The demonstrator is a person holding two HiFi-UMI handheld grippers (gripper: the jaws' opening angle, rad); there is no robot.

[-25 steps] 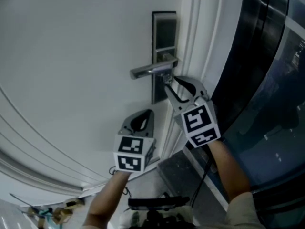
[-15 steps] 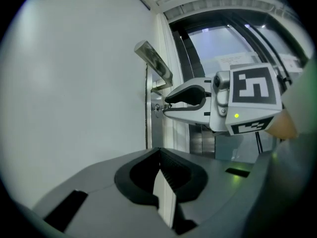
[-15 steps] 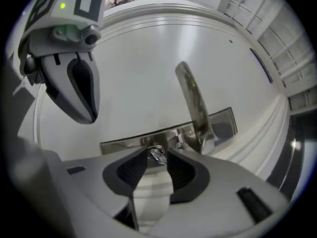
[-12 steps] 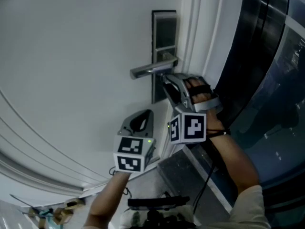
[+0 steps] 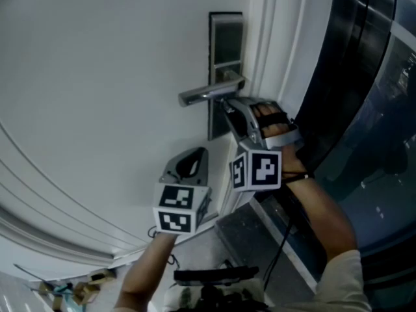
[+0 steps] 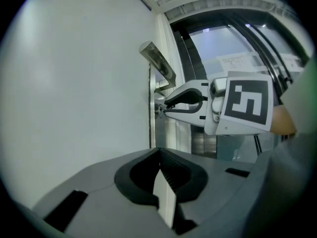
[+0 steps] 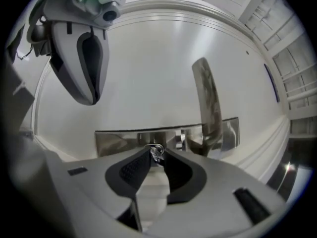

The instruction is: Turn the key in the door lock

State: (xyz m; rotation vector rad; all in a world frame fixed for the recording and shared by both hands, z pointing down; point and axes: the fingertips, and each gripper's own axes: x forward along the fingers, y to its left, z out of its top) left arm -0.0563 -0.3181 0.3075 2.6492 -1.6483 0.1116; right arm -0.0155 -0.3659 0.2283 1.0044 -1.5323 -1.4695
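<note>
Most of the key (image 7: 157,151) hides between the right tool's (image 5: 227,106) just-closing jaws.

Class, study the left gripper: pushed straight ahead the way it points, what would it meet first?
The left gripper would probably meet the lock plate's edge, near the key; the white door lies just left of that line. Depth is unclear.

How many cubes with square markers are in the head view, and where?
2. One cube is on the left tool, below the door handle; the other cube is on the right tool, at the lock plate.
</note>
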